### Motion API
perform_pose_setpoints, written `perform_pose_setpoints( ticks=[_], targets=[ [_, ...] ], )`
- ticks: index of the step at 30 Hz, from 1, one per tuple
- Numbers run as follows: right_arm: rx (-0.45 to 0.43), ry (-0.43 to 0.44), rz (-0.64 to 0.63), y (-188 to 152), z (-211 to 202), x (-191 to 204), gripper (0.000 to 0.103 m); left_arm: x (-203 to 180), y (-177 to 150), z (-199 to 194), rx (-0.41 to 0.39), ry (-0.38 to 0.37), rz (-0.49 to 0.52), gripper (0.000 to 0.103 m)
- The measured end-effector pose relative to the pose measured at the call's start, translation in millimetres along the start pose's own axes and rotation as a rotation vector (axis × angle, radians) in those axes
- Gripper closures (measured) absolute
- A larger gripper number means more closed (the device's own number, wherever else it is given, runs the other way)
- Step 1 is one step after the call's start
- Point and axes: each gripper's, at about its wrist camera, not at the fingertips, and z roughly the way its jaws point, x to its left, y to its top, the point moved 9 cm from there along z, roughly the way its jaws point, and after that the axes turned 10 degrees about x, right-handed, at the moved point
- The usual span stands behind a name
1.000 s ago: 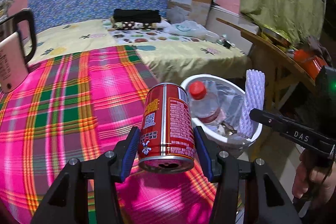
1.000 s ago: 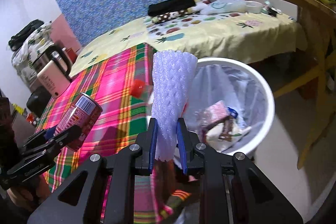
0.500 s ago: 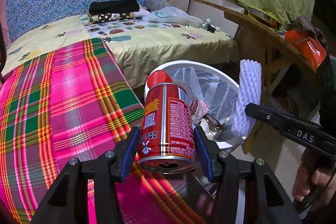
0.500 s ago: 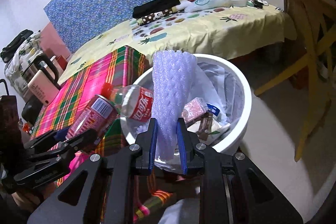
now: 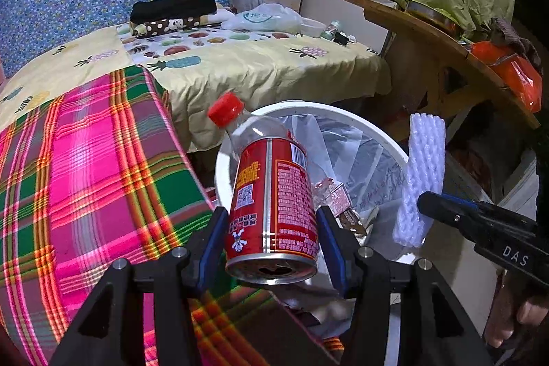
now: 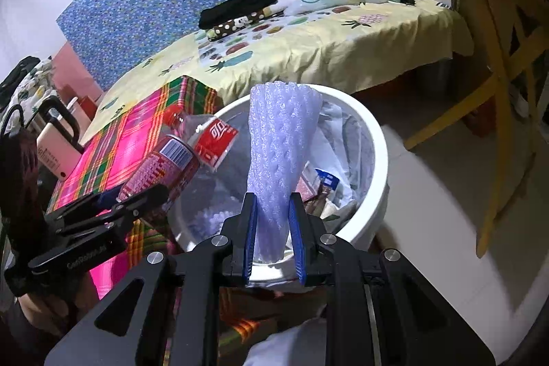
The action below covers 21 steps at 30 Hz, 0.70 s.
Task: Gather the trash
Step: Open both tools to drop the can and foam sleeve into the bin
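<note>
While both grippers hang over the white bin, each holds a piece of trash.

The red can sits upright between the pads of the left gripper, jaws about half open and pressed on its sides; its dented silver end faces near, and its label carries white print and a barcode. Just behind it a clear bottle with a red cap leans on the bin's left rim. The right gripper pinches a white foam net sleeve with narrow jaws at its lower end, the sleeve flaring upward above the lined bin. A plaid cloth lies to the left.
</note>
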Motion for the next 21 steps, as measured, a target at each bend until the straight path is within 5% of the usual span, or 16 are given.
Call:
perform_pose_setpoints(
  ticks=[11, 21],
  targets=[
    [0.049, -0.039, -0.029, 0, 7, -7, 0.083, -13, 8, 12, 0.019, -0.08, -0.008, 0.048],
    [0.037, -0.043, -0.044, 0, 6, -6, 0.069, -10, 13, 1, -0.014, -0.097, -0.02, 0.047]
  ],
)
